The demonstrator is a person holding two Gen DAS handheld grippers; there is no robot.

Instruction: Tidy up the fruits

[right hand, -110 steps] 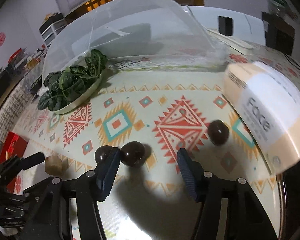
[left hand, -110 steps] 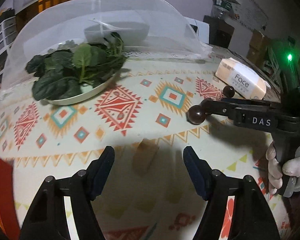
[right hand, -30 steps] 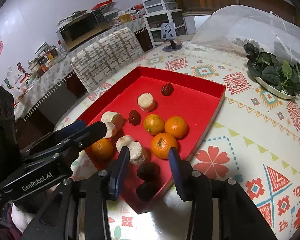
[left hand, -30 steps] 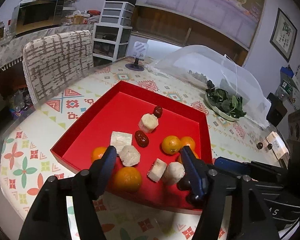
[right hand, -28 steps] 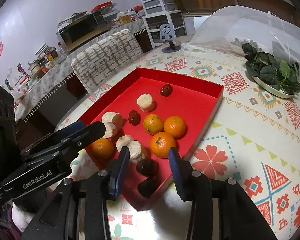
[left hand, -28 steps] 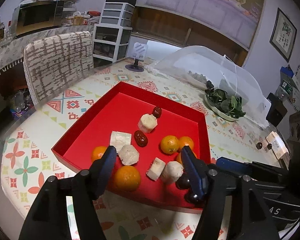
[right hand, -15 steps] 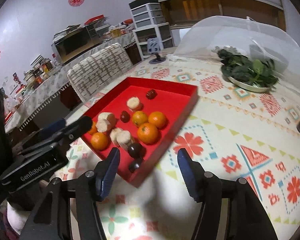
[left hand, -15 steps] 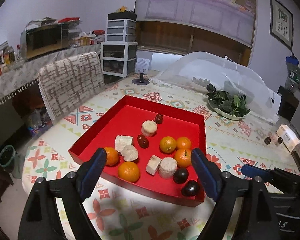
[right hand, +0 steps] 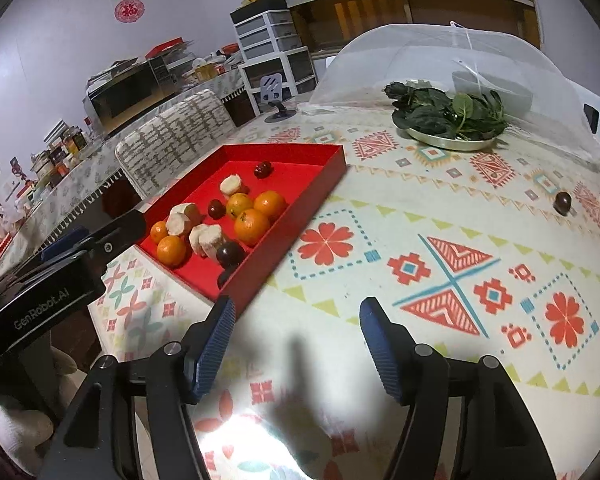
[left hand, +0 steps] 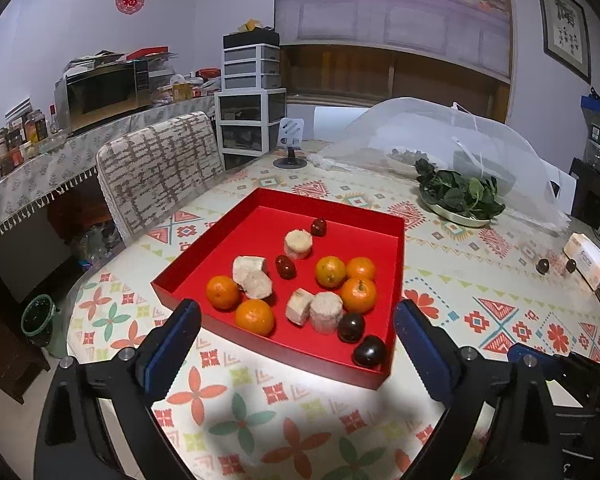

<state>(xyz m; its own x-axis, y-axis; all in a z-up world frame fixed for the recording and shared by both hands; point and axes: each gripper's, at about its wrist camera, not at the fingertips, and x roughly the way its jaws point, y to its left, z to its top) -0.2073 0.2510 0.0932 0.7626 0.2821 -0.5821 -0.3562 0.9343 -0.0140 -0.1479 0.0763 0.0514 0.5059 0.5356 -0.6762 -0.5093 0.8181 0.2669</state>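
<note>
Both grippers are black with ribbed blue pads [right hand: 216, 344] and silver screws; the left gripper [right hand: 100, 240] body reads "GenRobot.AI"; a white glove [right hand: 16, 428] holds it

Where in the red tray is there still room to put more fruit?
The tray's far half is bare, behind the far date, and so is the strip along its left wall. The near half is crowded: oranges, banana pieces and two dark fruits packed toward the near right corner.
</note>
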